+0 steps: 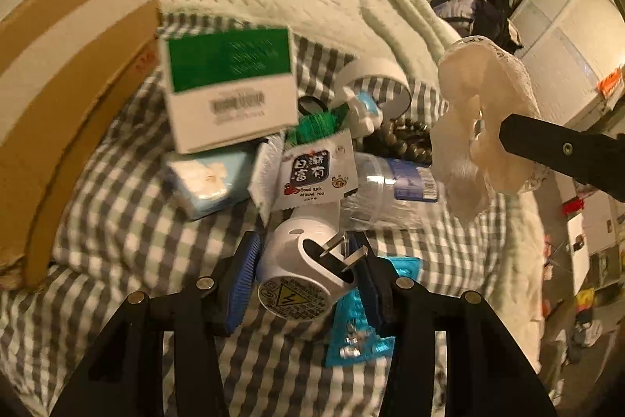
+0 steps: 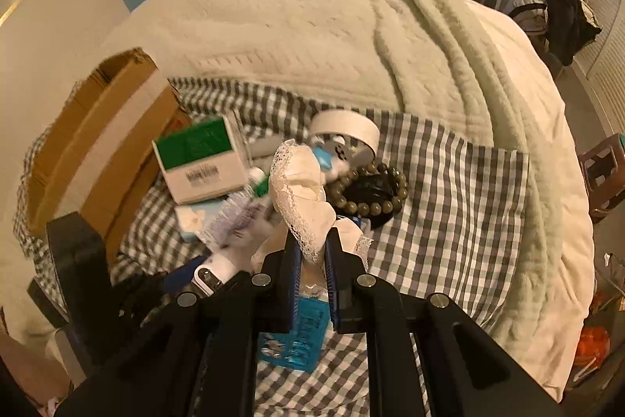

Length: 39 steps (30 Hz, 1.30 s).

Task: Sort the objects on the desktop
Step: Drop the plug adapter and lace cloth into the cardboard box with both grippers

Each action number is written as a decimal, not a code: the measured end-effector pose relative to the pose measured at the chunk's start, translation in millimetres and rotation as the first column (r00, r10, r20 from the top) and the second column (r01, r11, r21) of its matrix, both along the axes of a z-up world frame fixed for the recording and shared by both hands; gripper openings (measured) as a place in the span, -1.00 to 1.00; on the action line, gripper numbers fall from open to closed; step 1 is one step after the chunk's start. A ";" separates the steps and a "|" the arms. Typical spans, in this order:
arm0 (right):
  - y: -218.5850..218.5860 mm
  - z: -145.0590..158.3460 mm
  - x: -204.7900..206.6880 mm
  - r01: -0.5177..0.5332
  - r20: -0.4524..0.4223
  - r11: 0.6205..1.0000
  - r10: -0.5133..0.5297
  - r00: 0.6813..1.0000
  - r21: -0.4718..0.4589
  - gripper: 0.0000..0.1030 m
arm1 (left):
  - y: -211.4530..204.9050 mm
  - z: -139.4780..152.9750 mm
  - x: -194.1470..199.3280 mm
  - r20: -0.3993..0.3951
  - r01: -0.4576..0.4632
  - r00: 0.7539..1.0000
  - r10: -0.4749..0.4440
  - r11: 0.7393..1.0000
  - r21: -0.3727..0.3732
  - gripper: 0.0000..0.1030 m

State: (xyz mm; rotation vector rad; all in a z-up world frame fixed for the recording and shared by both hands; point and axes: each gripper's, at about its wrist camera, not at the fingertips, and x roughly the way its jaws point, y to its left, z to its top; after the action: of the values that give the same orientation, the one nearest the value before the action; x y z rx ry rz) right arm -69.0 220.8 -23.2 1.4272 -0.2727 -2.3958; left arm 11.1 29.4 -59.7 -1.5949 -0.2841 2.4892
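My left gripper (image 1: pixel 308 260) is shut on a white plug adapter (image 1: pixel 300 272) with two metal prongs, just above the checked cloth (image 1: pixel 129 221). My right gripper (image 2: pixel 312 256) is shut on a white lace scrunchie (image 2: pixel 300 198) and holds it up over the pile; the scrunchie also shows in the left wrist view (image 1: pixel 480 127), with the right gripper's black finger (image 1: pixel 558 147) behind it. The pile holds a green-and-white box (image 1: pixel 230 85), a tissue pack (image 1: pixel 203 182), a printed card (image 1: pixel 312 174), a plastic bottle (image 1: pixel 390 186), a bead bracelet (image 2: pixel 371 190) and a tape roll (image 2: pixel 347 127).
An open cardboard box (image 2: pixel 105 139) stands at the left of the pile. A blue blister pack (image 2: pixel 297 335) lies on the cloth below my right gripper. A cream blanket (image 2: pixel 351 38) covers the bed behind. Furniture and a dressing table stand at the far right.
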 end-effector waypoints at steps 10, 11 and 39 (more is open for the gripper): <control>-24.8 95.2 -1.3 -0.004 -0.044 0.997 0.000 0.999 -0.078 -0.79 | -55.6 115.8 -12.1 -0.101 -0.047 0.994 0.051 0.998 0.039 -0.06; -25.7 107.4 -4.9 0.001 -0.051 0.994 -0.007 0.999 -0.108 -0.79 | -64.1 133.2 -15.5 -0.122 -0.054 0.991 0.056 0.998 0.019 -0.06; -227.0 156.1 -70.1 -0.288 -0.140 0.945 0.268 0.953 -0.154 0.03 | -280.9 165.7 -92.1 -0.160 -0.331 0.939 0.305 0.929 -0.168 0.98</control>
State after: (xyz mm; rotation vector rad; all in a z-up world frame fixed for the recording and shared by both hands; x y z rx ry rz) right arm -139.1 -6.2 132.9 1.1581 -0.2256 -2.1580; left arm -81.0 -251.5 106.0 -1.5498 -0.3148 2.9373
